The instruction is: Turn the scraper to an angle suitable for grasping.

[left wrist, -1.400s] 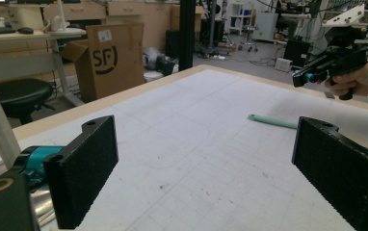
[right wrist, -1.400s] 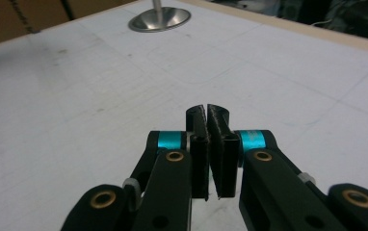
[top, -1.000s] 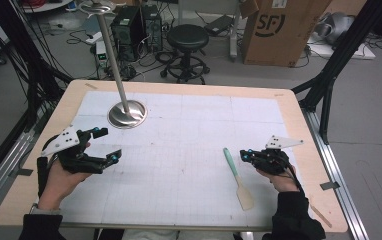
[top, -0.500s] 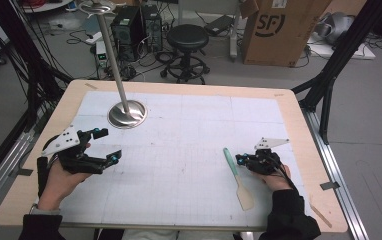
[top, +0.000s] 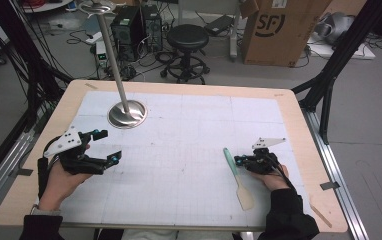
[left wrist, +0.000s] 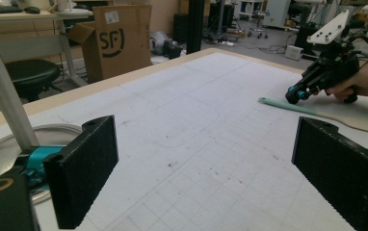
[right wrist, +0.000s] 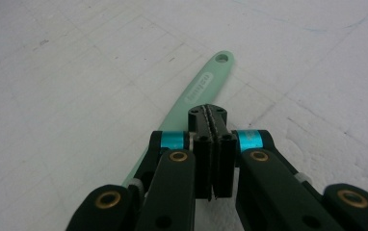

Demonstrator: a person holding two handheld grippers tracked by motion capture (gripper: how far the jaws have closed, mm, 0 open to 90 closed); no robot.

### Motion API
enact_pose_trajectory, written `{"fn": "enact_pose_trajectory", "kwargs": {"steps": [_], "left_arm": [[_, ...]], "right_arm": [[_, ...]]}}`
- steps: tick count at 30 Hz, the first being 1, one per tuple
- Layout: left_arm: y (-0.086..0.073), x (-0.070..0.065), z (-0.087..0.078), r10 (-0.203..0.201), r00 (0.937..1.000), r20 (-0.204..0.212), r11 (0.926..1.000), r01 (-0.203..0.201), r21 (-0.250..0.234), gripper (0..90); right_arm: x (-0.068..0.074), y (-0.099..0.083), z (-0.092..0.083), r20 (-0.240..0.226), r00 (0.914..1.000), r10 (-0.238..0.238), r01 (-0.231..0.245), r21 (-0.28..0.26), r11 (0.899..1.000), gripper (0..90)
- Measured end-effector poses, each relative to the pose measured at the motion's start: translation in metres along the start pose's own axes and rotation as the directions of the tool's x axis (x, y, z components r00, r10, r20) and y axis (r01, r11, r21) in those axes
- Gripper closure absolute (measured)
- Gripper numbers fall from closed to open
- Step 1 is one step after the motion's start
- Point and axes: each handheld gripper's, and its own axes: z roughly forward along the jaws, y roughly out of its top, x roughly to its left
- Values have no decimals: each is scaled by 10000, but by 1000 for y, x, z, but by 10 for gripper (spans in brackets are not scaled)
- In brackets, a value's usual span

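- Spatula (top: 238, 177) lies flat on the mat (top: 189, 150) in the high view, right of centre. Its long axis runs up and down the picture, slightly slanted: green handle end away from me, pale blade toward the near edge.
- Same view: my right claw (top: 237, 160) sits just beside the handle, pressed shut with nothing between its jaws. My left claw (top: 106, 146) is spread wide and empty, near the left edge, below the pole base (top: 127, 114).
- Left gripper view: my two jaws stand far apart over bare mat. The spatula (left wrist: 312, 110) lies across the far right, handle tip pointing left, with the right claw (left wrist: 295, 95) at its handle.
- Right gripper view: my jaws meet face to face, holding nothing. The spatula (right wrist: 194, 94) passes beneath them, its holed handle tip pointing up and right.
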Motion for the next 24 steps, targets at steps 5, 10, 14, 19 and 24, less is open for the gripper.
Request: {"fn": "enact_pose_trajectory", "kwargs": {"steps": [5,10,14,19,24], "left_arm": [[-1,2,-1,-46,9995,-319,10000,48,66,95],[-2,4,-2,-151,9983,-562,9998,160,154,95],[-2,5,-1,-265,9977,-629,9993,281,238,95],[-2,6,-3,-478,9964,-700,9988,486,94,95],[-2,6,-2,-344,9965,-767,9993,351,83,95]], "right_arm": [[4,2,4,-105,9999,-101,102,87,9999,894],[8,4,7,-377,9992,-162,167,136,9998,894],[15,7,12,-523,9974,-499,511,217,9985,894],[28,15,20,-824,9938,-752,797,532,9954,894],[34,19,24,-1048,9921,-693,772,731,9943,894]]}}
